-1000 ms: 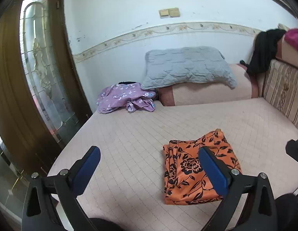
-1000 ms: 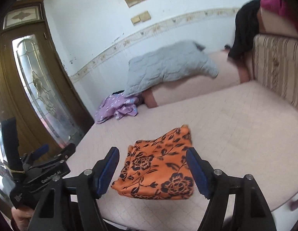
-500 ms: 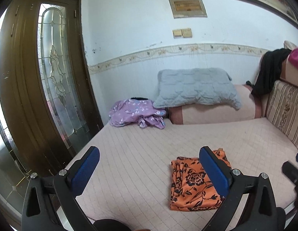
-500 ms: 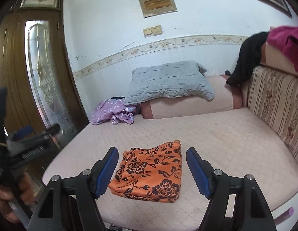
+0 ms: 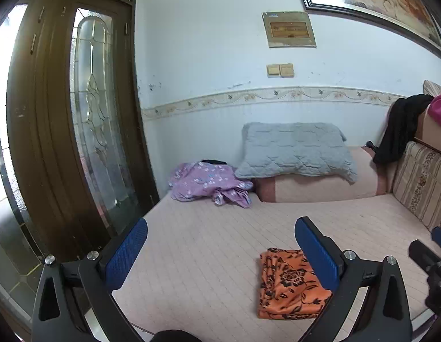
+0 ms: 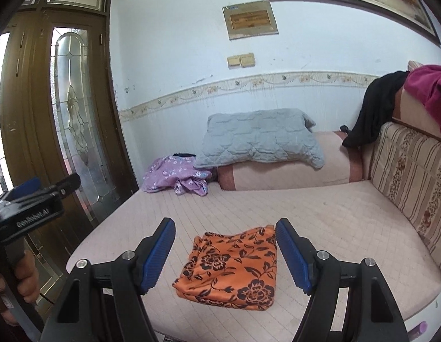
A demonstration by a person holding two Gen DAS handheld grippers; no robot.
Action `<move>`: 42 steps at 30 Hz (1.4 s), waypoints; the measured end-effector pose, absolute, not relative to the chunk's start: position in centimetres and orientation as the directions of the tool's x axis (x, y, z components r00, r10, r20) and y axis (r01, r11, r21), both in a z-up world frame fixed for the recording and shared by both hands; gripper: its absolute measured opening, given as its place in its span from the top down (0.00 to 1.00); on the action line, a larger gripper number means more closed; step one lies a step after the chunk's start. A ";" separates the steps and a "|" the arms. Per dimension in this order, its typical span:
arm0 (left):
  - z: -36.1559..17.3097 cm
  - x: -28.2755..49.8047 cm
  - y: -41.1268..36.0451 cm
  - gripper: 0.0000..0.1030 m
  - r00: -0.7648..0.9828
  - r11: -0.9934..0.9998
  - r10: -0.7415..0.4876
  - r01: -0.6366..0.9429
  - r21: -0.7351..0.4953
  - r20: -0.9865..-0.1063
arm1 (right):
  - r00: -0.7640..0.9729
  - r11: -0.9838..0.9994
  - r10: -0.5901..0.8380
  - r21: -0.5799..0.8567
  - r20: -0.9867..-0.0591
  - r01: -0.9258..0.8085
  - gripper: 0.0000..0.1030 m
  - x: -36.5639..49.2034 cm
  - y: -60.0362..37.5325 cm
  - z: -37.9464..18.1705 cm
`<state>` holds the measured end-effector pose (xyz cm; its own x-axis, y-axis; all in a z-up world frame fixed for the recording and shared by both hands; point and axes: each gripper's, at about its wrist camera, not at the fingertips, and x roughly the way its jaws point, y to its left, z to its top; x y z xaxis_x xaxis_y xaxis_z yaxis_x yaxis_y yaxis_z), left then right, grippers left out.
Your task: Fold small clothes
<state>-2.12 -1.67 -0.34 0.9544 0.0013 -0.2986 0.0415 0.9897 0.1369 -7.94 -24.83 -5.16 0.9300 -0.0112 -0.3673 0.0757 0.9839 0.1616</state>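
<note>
A folded orange cloth with black flowers (image 6: 233,268) lies near the front edge of the pink mattress (image 6: 320,222); it also shows in the left wrist view (image 5: 289,285). My right gripper (image 6: 224,228) is open and empty, held above and in front of the cloth. My left gripper (image 5: 220,226) is open and empty, left of the cloth and back from the bed edge. A crumpled purple flowered garment (image 5: 209,183) lies at the far left corner of the bed, and shows in the right wrist view (image 6: 175,175).
A grey quilted pillow (image 5: 294,149) rests on a pink bolster (image 5: 320,183) by the wall. A striped backrest (image 6: 414,182) with black (image 6: 371,114) and magenta (image 6: 428,85) clothes bounds the right. A wooden glass door (image 5: 78,131) stands left.
Both grippers have drawn back and risen away from the bed. The orange cloth stays folded where it lay and now looks smaller and farther.
</note>
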 end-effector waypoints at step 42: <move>1.5 -2.9 0.4 0.00 0.967 0.992 0.021 0.011 0.125 -0.255 | 0.913 0.987 -0.128 0.041 -0.387 0.156 0.27 -8.8 -21.8 -2.7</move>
<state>-2.94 0.38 1.49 0.9668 0.0215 -0.2547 0.0110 0.9920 0.1254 -8.80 -21.75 -2.70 0.9129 -0.1284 -0.3875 0.1562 0.9869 0.0411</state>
